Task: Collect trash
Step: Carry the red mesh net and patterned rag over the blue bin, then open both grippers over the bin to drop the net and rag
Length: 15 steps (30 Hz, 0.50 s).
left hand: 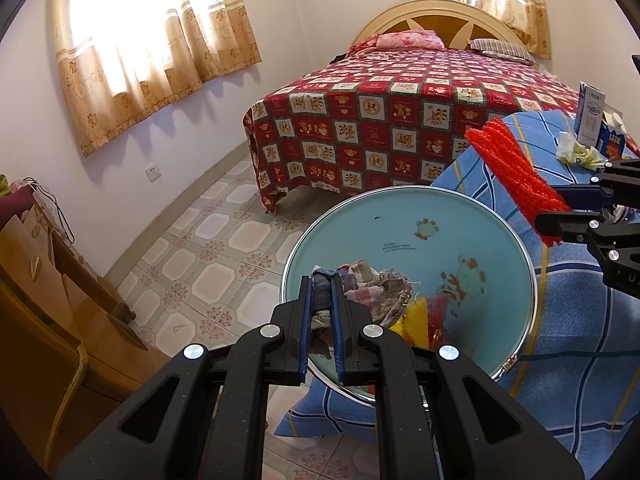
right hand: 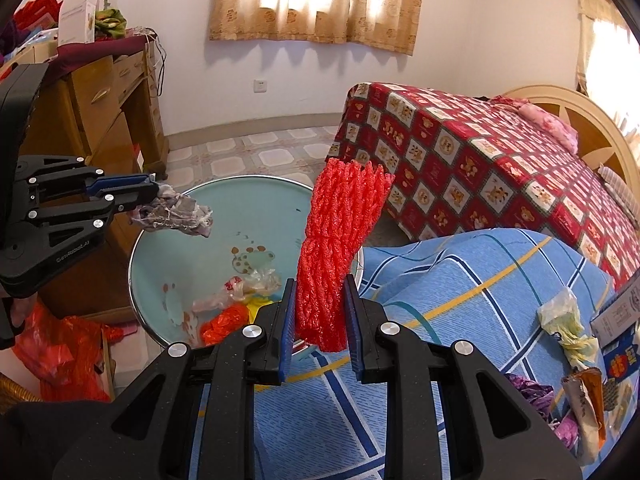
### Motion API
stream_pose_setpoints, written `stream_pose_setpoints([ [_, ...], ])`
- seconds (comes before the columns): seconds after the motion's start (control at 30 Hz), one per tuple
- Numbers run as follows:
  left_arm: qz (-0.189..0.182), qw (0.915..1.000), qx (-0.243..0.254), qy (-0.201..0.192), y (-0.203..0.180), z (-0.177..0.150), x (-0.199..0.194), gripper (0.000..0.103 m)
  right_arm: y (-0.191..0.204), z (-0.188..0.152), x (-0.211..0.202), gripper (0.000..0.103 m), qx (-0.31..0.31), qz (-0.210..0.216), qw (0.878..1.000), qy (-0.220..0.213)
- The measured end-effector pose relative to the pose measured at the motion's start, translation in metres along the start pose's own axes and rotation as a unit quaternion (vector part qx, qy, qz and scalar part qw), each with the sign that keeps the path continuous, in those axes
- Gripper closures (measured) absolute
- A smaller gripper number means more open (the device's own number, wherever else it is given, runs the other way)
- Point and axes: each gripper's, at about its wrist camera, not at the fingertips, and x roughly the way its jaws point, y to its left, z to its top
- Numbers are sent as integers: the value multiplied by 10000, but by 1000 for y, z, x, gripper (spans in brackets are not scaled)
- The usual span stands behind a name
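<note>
Two grippers loaded: left gripper (left hand: pixel 321 320) clamps cloth scrap (left hand: pixel 372 292), right gripper (right hand: pixel 320 320) clamps red foam net (right hand: pixel 340 248), basin (right hand: pixel 168 248) rim at 10 o'clock.

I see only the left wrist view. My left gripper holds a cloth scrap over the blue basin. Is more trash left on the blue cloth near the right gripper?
Observer: Yes. Beside the crumpled yellowish wrapper, an orange snack wrapper lies nearer the right edge.
Operator: Anything else there?
Observer: A purple crumpled piece lies left of that snack wrapper.
Operator: What is on the floor left of the basin?
Observer: A red plastic bag lies there, beside the wooden cabinet.
</note>
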Motion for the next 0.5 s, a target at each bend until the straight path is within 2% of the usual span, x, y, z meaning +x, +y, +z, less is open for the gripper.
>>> stream_pose_setpoints([
  [0.37, -15, 10000, -11, 4, 1, 0, 0, 93, 5, 1, 1, 80, -43, 30, 10000, -15],
  [0.43, -19, 10000, -41, -1, -1, 1, -1, 87, 7, 2, 0, 79, -53, 58, 10000, -55],
  [0.47, -18, 10000, -67, -1, -2, 1, -2, 85, 7, 2, -1, 77, -44, 90, 9999, -112],
  [0.5, -23, 10000, -86, -11, -4, 1, -3, 82, 7, 1, -3, 64, -34, 132, 9997, -180],
])
